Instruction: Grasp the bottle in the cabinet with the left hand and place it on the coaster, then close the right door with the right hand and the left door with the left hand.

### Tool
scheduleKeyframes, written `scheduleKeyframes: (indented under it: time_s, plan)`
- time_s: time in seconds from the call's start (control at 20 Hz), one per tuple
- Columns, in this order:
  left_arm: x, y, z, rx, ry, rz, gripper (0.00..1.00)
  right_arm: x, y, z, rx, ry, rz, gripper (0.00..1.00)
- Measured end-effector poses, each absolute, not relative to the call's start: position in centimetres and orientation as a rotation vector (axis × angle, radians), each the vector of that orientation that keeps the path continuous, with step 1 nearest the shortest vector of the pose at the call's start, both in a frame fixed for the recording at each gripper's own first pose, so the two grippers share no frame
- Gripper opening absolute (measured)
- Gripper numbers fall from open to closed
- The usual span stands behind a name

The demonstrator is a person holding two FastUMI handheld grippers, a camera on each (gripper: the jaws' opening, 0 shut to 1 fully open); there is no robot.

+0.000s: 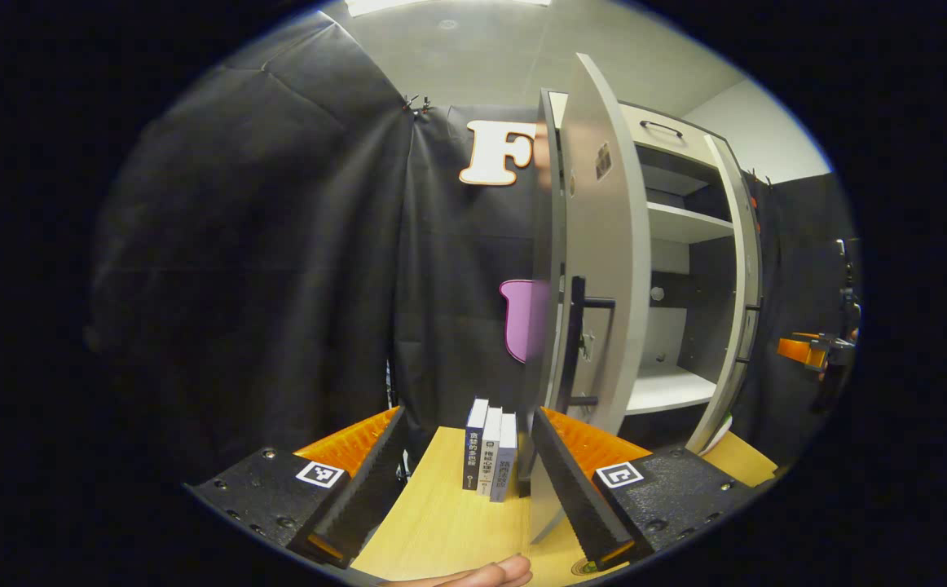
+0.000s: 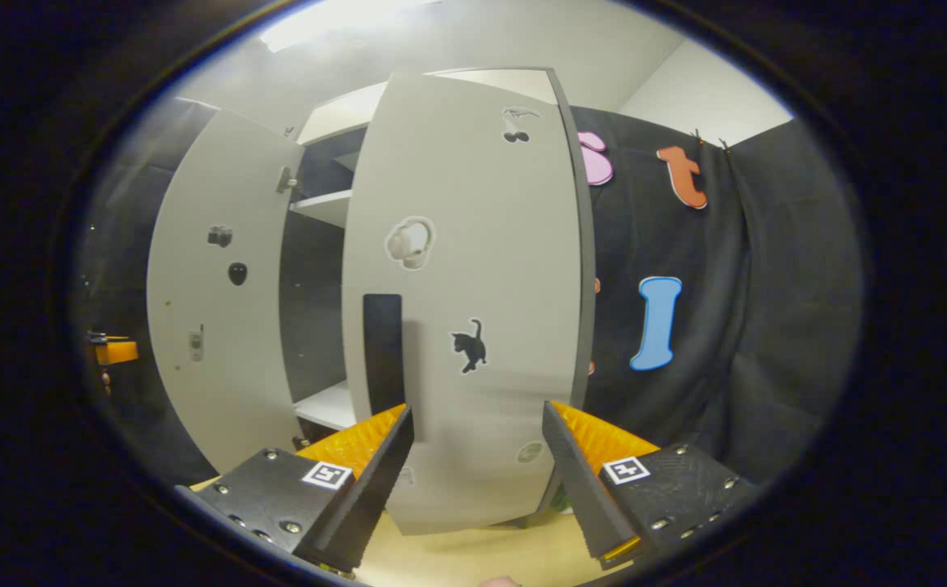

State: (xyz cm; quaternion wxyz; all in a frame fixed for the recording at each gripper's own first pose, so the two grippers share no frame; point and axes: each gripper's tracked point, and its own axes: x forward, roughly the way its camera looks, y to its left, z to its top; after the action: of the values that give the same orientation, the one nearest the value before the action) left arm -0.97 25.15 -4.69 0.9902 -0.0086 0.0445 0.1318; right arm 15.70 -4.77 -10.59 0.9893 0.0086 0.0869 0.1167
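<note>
Cabinet doors are the matter in hand now: no bottle is standing on the pale grey cabinet's (image 1: 669, 220) visible shelves, so the bottle step is probably done and the closing is under way. Nearest in the right gripper view, the right hand-held gripper (image 2: 477, 473) is sitting with its two fingers spread wide, gripping nothing, the sticker-covered grey right door (image 2: 465, 302) lying just beyond them with its flat black handle (image 2: 382, 352) above the left finger. That door is standing partly swung, a dark gap showing between it and the second grey door (image 2: 213, 302) farther off. The next move is likely calling for a push on the door's face until it meets the frame.

In the left gripper view, the left hand-held gripper (image 1: 469, 481) is likewise gaping and empty over the light wooden tabletop (image 1: 441, 522). Three upright books (image 1: 491, 448) are standing between its fingers, farther back. Beyond, the grey left door (image 1: 604, 269) is hanging edge-on, its black bar handle (image 1: 579, 342) facing the gripper; two doors and two white shelves are countable.
</note>
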Motion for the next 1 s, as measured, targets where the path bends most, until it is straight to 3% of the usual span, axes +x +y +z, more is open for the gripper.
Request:
scheduleKeyframes:
  time_s: [0.4, 0.6, 0.65, 1.0]
  plan:
    - [3.7, 26.2, -1.8, -0.014, 0.050, 0.272, 0.93, 12.3, -5.4, -9.1, 0.034, 0.140, 0.261, 0.94]
    - [3.9, 23.2, -2.4, -0.008, 0.094, 0.222, 0.97, 10.6, -6.9, -8.4, 0.060, 0.112, 0.240, 0.94]
    - [5.1, 23.0, -2.3, 0.038, 0.064, 0.221, 0.89, 10.2, -7.4, -8.4, 0.069, 0.105, 0.225, 0.94]
    - [6.2, 16.4, -3.2, -0.026, 0.103, 0.112, 0.89, 7.4, -10.6, -10.2, 0.113, 0.128, 0.146, 0.96]
